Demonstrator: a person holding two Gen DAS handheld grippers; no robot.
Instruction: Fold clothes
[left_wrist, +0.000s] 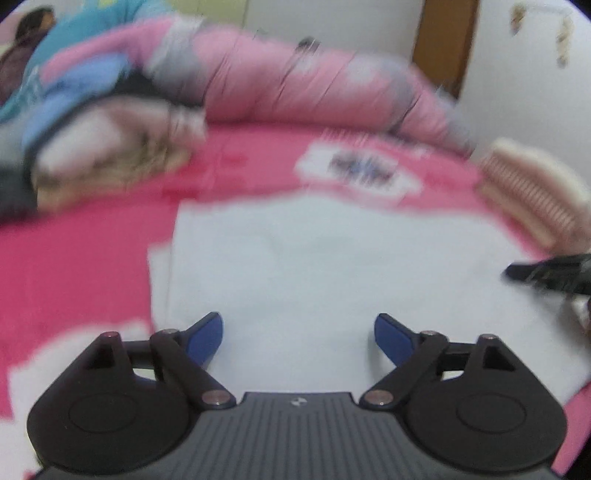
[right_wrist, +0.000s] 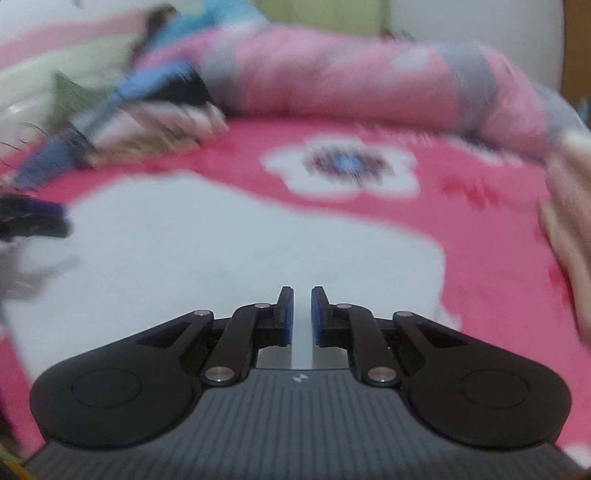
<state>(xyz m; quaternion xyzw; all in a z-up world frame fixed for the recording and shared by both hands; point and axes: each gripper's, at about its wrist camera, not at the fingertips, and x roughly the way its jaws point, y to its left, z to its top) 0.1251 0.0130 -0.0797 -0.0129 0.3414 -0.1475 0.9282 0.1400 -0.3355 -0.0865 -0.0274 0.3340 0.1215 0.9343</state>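
**White garment spread on the pink bedspread, both grippers over it**

In the left wrist view, the upper left of the frame holds a blurred heap of clothes (left_wrist: 92, 122) in blue, teal, grey and beige, lying on the bed. To its right a rolled pink quilt (left_wrist: 295, 85) with grey patches runs across the top of the frame, in front of a white wall and a brown door frame (left_wrist: 443, 44). Below it lies the pink bedspread (left_wrist: 74, 258), with a white flower print (left_wrist: 360, 173) right of centre. The white garment (left_wrist: 332, 266) is spread flat on the bedspread and fills the middle and lower part of the frame. The left gripper (left_wrist: 298, 338) sits at the bottom centre above the garment, its blue-padded jaws wide apart with nothing between them. At the right edge a ribbed beige fabric (left_wrist: 532, 192) lies on the bed, and below it the dark tip of the other gripper pokes in over the garment.

In the right wrist view, the dark tip of the left gripper shows at the left edge, by the garment's edge. The white garment (right_wrist: 221, 251) covers the centre left of the frame, with the flower print beyond it and the pink quilt along the top. The right gripper (right_wrist: 302, 314) is at the bottom centre over the garment; its jaws stand almost together with a narrow gap, and whether cloth is pinched there I cannot tell. Both views are motion-blurred.
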